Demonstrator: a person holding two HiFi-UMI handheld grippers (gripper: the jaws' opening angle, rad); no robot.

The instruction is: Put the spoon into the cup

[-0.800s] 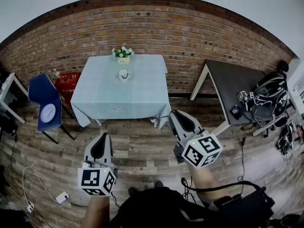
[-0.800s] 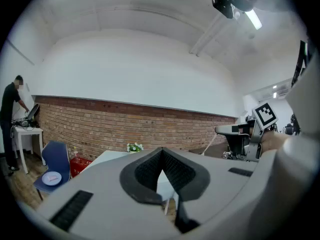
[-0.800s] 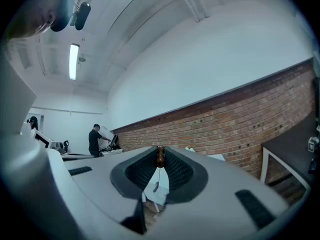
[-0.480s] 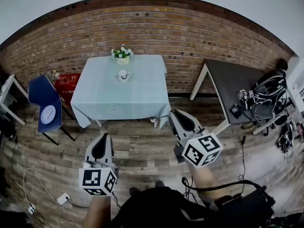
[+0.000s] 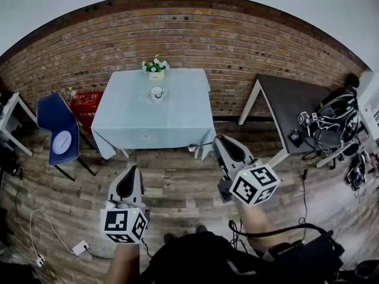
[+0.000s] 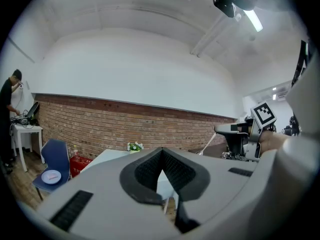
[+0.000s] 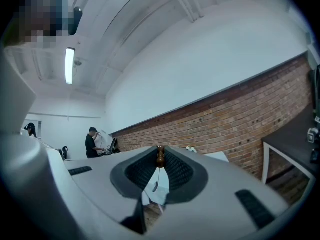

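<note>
A white cup (image 5: 157,93) stands on the far half of a table with a pale blue cloth (image 5: 142,126), well ahead of both grippers. My right gripper (image 5: 218,141) is shut on a spoon (image 5: 197,147), which pokes out to the left over the wooden floor. In the right gripper view the spoon's brown handle (image 7: 160,157) is pinched at the tips of that gripper (image 7: 160,151) and its bowl hangs below. My left gripper (image 5: 131,170) is held level, its jaws (image 6: 161,151) closed with nothing between them.
A small pot of flowers (image 5: 156,67) stands behind the cup, by the brick wall. A blue chair (image 5: 56,132) with a white plate and a red box (image 5: 84,105) are left of the table. A dark table (image 5: 296,108) with a backpack (image 5: 339,123) stands right. Cables (image 5: 77,246) lie bottom left.
The table and cup sit slightly further right in the head view. Both grippers keep their places, and the spoon stays in the right one.
</note>
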